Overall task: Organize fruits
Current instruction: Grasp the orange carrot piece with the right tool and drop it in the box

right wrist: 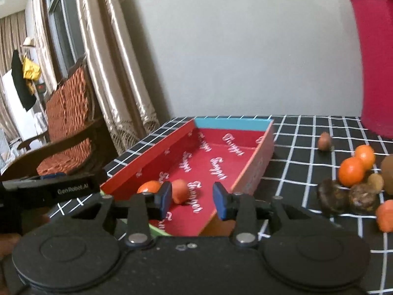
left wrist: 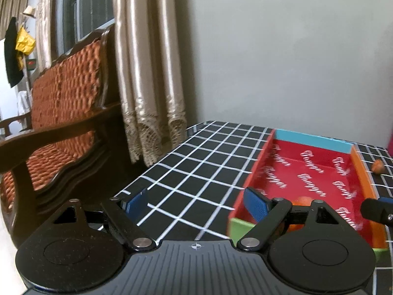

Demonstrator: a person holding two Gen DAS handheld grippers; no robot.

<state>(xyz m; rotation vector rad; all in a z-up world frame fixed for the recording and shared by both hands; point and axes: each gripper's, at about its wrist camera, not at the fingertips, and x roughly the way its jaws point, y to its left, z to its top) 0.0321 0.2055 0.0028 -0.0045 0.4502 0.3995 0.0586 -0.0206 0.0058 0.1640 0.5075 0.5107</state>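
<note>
Listing near to far, as the two wrist views showed it.

Right gripper [right wrist: 192, 199], low centre of its own view: jaws parted a little, nothing between the pads, aimed down into the near end of the tray [right wrist: 255, 169]. Its black tip also poked in at the right edge of the left wrist view.

Left gripper [left wrist: 196, 205], low centre of its view: jaws spread wide and empty over the checked tablecloth [left wrist: 196, 167], just left of the tray's near corner, tilted gently downward.

Tray: red floor with white lettering, blue far wall, orange right wall. Two small orange fruits [right wrist: 180, 191] lay at its near end, just beyond the right gripper's left pad; one was blurred.

Loose pile [right wrist: 353, 184], right of the tray on the cloth: small oranges, two dark wrinkled fruits, a yellowish one, a brown one cut by the frame edge. A lone brown fruit [right wrist: 324, 141] sat farther back.

Handling, judged: oranges light, round, smooth-skinned, likely to roll; take across the widest middle with gentle pressure. Dark wrinkled ones looked softer and easily bruised; pinch lightly. Touching neighbours would call for approaching from the open side of the pile.

Pink container [right wrist: 375, 56], far right.
</note>
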